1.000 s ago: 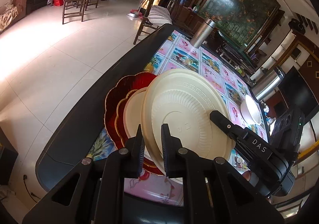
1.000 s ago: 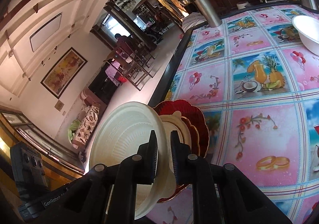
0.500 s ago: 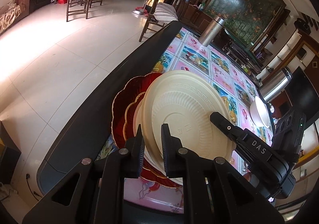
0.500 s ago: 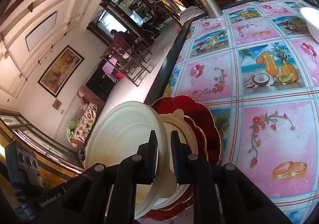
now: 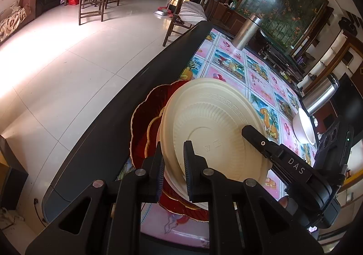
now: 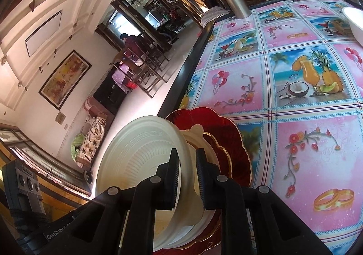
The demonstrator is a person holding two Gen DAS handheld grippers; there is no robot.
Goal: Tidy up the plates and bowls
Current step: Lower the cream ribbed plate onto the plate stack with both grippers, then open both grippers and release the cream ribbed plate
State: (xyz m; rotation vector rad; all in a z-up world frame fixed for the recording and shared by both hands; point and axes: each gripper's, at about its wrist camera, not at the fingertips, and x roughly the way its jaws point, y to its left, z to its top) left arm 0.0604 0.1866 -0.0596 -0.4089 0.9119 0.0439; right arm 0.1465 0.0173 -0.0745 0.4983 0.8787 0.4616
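Two sets of jaws, both mine, meet on one cream plate [image 5: 217, 123], each at its own side of the rim. My left gripper [image 5: 173, 164] has its jaws clamped on the near rim, pads pressing both faces. My right gripper [image 6: 187, 175] straddles the opposite rim; its jaws have just been opening, the rim is between them, and I cannot tell whether the pads press it or stand just clear. The cream plate is tilted, its underside up toward the left camera. It hangs directly over a stack: a red scalloped plate [image 5: 145, 118] with gold edging at the bottom, a smaller red scalloped plate [image 6: 223, 159] on it, and a cream dish [image 6: 197, 134] on top. That stack sits near the dark edge of the surface [image 6: 306, 164], which wears a pink patterned cloth. A white bowl [image 5: 304, 125] stands well apart from the stack, and a steel flask [image 5: 247, 30] farther off.
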